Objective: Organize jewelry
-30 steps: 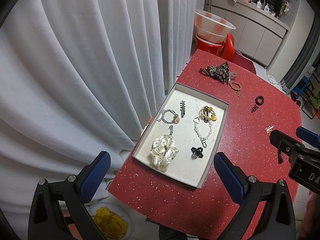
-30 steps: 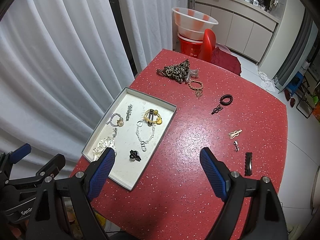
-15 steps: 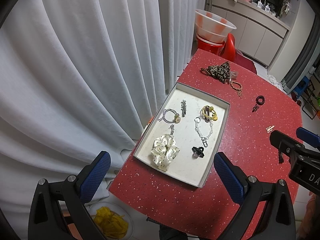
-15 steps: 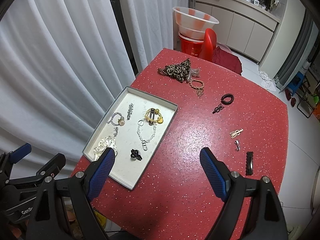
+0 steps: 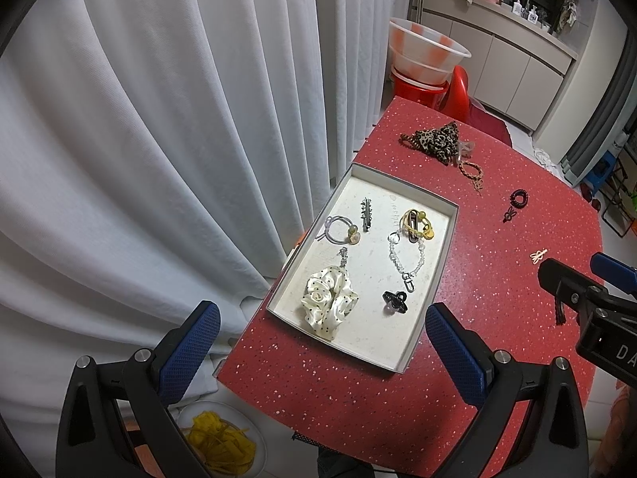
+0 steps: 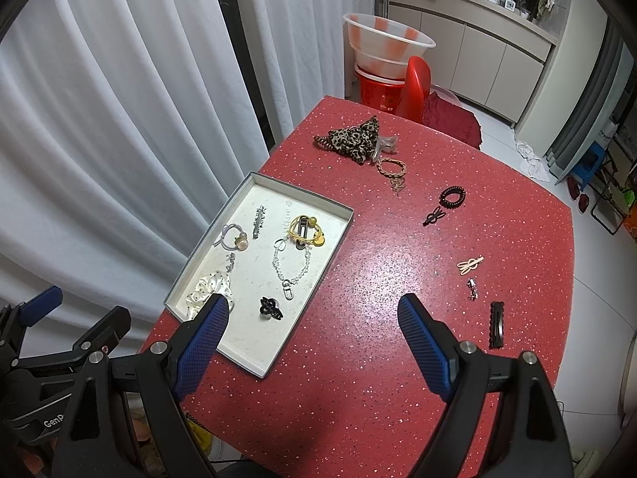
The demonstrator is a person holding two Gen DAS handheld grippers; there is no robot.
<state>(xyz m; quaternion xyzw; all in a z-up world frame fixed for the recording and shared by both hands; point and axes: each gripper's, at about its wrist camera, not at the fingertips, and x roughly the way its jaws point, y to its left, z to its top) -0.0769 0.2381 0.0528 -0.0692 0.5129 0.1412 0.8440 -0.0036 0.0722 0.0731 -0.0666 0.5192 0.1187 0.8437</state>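
**Jewelry half sorted on a red table, both grippers empty above it**

White curtains (image 5: 159,139) hang along the left edge of a speckled red table (image 6: 358,358). At the table's left side, a shallow white tray (image 6: 254,364) holds a cream polka-dot scrunchie (image 5: 328,298) at its near end, a grey hair tie with a bead (image 5: 342,231) and a silver barrette (image 5: 366,214) farther back, a yellow hair tie (image 5: 416,221) over a clear bead chain (image 5: 406,259), and a small black claw clip (image 5: 395,302). The left gripper (image 5: 318,342) hangs above the tray's near edge, its blue-padded fingers spread wide with nothing between them. The right gripper (image 6: 314,334) hangs over the table just right of the tray, jaws likewise wide apart and holding nothing. Loose pieces lie on the bare tabletop: at the far end a leopard-print scrunchie (image 6: 354,139) with a braided brown bracelet (image 6: 392,169) just beside it; toward the right, a black coil hair tie (image 6: 452,197) next to a small black clip (image 6: 433,215); nearer, a pale bow-shaped clip (image 6: 469,265), a tiny silver charm (image 6: 472,288) and a black barrette (image 6: 496,324), all well apart from the tray. Beyond the table stand a red chair (image 6: 416,83) and a stacked plastic basin (image 6: 386,46).
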